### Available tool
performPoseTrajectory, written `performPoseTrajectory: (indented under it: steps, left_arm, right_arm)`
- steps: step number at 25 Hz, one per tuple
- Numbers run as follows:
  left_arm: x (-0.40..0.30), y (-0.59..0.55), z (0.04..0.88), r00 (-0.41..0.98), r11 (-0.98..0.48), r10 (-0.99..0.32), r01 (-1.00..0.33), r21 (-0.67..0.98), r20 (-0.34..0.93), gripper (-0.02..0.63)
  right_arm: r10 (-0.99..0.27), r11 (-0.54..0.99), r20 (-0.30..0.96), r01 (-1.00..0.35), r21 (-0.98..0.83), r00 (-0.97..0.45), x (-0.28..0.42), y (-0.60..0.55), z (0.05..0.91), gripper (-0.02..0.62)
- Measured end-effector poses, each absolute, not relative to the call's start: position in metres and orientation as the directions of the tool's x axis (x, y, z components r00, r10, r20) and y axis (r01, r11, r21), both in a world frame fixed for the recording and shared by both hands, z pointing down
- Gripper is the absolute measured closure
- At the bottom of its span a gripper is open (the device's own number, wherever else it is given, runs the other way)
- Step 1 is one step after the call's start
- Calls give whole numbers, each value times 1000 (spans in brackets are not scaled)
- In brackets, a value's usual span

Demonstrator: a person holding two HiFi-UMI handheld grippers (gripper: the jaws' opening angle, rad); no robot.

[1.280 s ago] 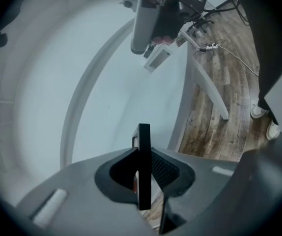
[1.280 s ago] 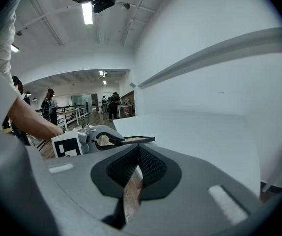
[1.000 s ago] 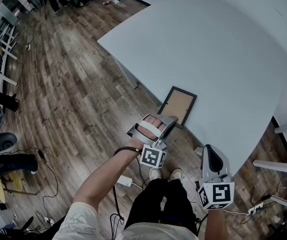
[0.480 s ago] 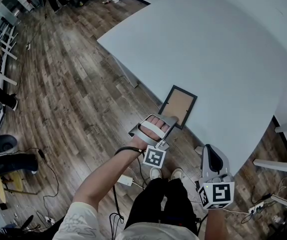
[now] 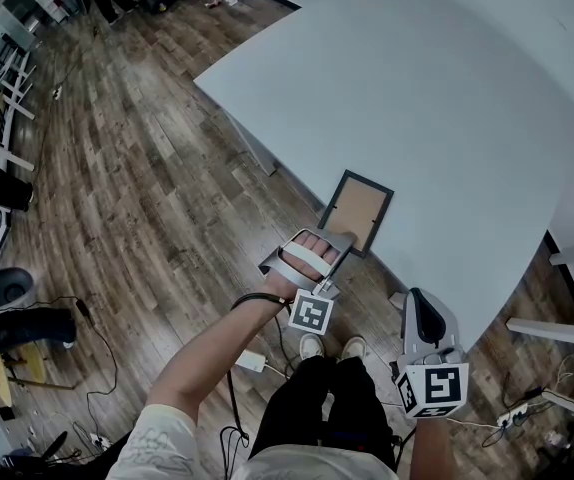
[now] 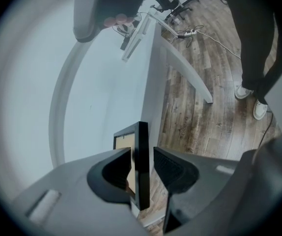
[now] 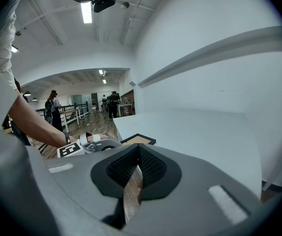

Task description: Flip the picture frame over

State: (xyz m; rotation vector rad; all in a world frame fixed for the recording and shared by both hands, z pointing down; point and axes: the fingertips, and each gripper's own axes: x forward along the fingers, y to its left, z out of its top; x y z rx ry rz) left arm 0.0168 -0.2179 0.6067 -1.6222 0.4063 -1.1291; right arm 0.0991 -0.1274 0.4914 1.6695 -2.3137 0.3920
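A black picture frame lies on the white table, brown backing up, close to the near edge. My left gripper reaches the frame's near edge from off the table. In the left gripper view the frame's black edge stands between the jaws of the left gripper. A narrow gap shows on each side of that edge, so the gripper is open around it. My right gripper hangs low beside the table, shut on nothing. The right gripper view shows its jaws meeting, with the frame ahead.
The table edge drops to a wood floor, with a white table leg below. The person's feet stand beside the table, with cables on the floor. Chairs and equipment sit far left.
My left gripper has crept a little forward onto the frame's near edge. The right gripper and the frame have not moved.
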Motion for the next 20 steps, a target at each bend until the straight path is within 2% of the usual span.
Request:
performPoseTrajectory:
  steps: [3,6,20]
  left_arm:
    - [15,-219,607,487,-385,-736,268,-883,469,426]
    - [16,-219,606,486,-394,-735,260,-882,472,404]
    - [-2,-207,614,451,-464,-718,257,-848,530,376]
  right_arm:
    - [-880,305,361,-950,-64,-307,100,-128,490,571]
    - [-881,306,360,-950,-63,-307,101,-128,489,571]
    - [-884,313,347,-948,-59,-313,98,-129,480,571]
